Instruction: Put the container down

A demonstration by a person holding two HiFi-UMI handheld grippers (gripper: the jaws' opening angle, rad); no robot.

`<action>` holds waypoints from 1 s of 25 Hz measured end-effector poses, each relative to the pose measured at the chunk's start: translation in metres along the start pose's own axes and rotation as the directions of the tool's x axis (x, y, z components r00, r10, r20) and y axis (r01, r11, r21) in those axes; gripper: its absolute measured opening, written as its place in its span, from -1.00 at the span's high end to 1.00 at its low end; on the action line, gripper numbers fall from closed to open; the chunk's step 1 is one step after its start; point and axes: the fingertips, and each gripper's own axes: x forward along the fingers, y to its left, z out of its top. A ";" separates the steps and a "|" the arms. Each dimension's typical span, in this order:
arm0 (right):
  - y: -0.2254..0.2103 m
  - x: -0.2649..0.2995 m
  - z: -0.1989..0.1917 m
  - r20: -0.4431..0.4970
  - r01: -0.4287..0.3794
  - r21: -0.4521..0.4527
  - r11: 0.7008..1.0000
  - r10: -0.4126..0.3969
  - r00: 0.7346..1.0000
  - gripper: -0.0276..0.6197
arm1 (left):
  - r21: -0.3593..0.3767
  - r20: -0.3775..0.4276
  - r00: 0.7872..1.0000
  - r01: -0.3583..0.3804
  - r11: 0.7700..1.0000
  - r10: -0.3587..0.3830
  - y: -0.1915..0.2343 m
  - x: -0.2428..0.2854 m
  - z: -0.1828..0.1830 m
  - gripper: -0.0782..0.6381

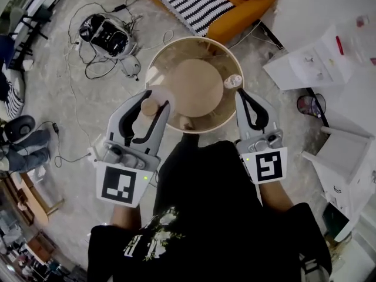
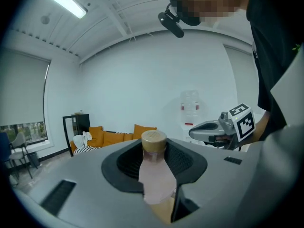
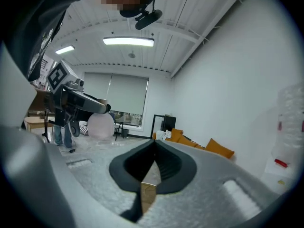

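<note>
The container (image 1: pixel 151 106) is a pale pink bottle with a tan cap. My left gripper (image 1: pixel 154 103) is shut on it over the near left rim of a round glass-topped table (image 1: pixel 157 60). In the left gripper view the bottle (image 2: pixel 154 167) stands upright between the black pads (image 2: pixel 126 163), cap uppermost. My right gripper (image 1: pixel 241 94) hangs over the table's near right rim, its jaws shut with nothing between them; in its own view the tips (image 3: pixel 154 145) meet. The left gripper and its bottle (image 3: pixel 100 125) show at the left of the right gripper view.
A small capped jar (image 1: pixel 233 81) stands on the glass by the right gripper's tip. Beyond the table is an orange sofa (image 1: pixel 241 2) with a striped blanket (image 1: pixel 191 2). Cables and a black device (image 1: pixel 108 34) lie on the floor at the left. White furniture (image 1: pixel 317 60) stands at the right.
</note>
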 end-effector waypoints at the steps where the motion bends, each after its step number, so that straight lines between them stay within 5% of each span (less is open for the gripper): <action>1: -0.001 0.006 -0.003 -0.018 0.015 0.004 1.000 -0.015 1.000 0.93 | 0.004 -0.013 1.000 0.023 1.000 -0.023 0.006 0.007 -0.003 0.37; 12: -0.059 0.054 -0.076 -0.132 0.044 0.041 0.998 -0.038 0.991 0.93 | 0.020 -0.065 0.993 0.104 0.994 -0.103 0.022 0.118 -0.041 0.37; 25: -0.081 0.122 -0.115 -0.120 -0.245 0.057 0.968 0.250 0.961 0.93 | -0.078 -0.069 0.990 -0.132 0.988 0.126 0.023 0.178 -0.056 0.37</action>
